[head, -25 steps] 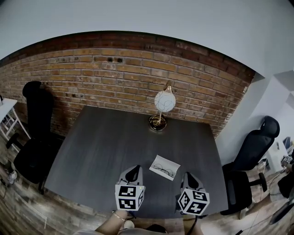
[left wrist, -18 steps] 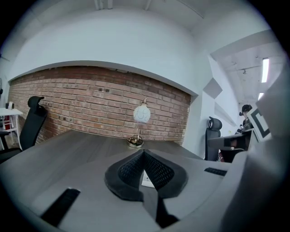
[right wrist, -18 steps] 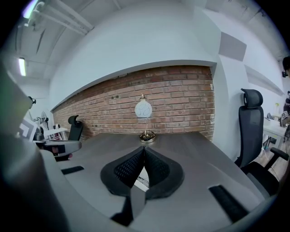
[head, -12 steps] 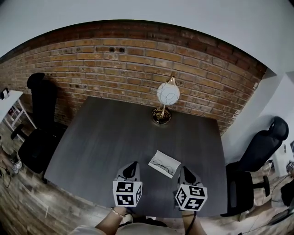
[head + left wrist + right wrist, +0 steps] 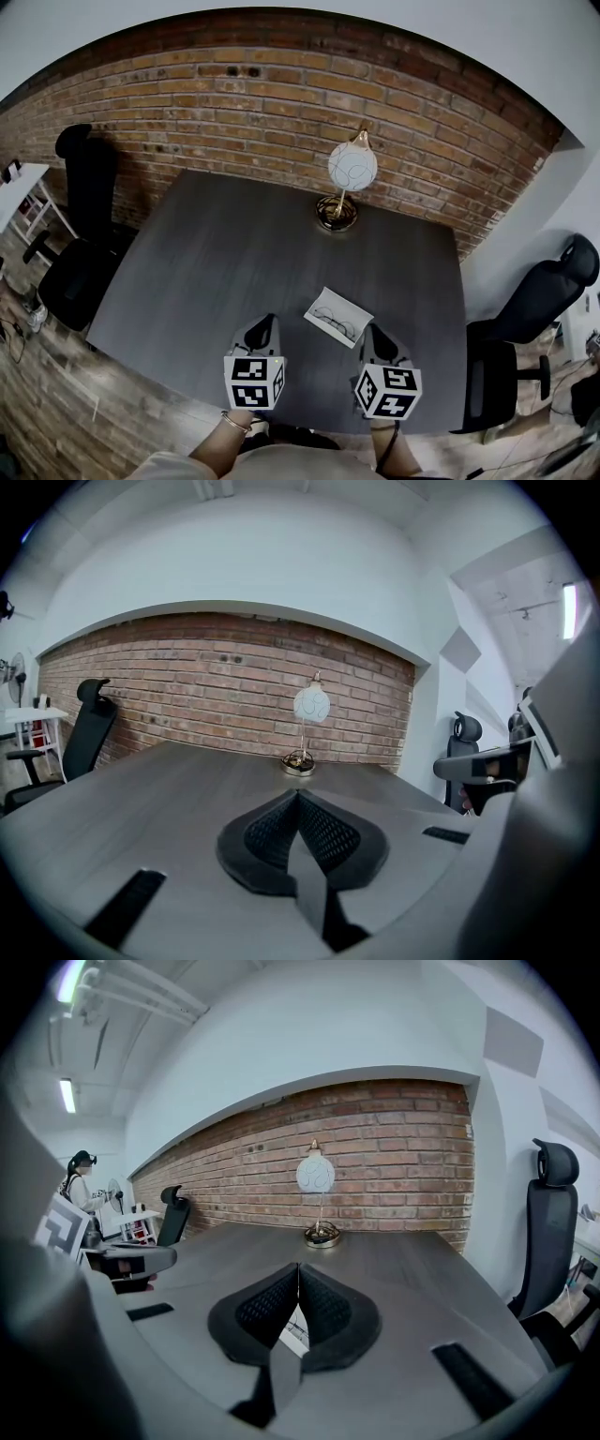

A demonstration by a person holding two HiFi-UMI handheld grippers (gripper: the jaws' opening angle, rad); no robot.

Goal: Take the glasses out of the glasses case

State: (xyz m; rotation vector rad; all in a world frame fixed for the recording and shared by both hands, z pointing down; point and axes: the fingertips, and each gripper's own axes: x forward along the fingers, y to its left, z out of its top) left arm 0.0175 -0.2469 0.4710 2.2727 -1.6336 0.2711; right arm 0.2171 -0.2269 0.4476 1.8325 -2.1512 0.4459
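Hovering near the glasses case (image 5: 337,317), the left claw (image 5: 266,323) and right claw (image 5: 375,330) are both closed on nothing.

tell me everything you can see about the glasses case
The glasses case is a flat white rectangle lying askew on the dark grey table, toward its near edge, just ahead of the left gripper and right gripper; neither touches it. It looks open, with thin-rimmed glasses lying on its pale surface. Its material is too small to tell.
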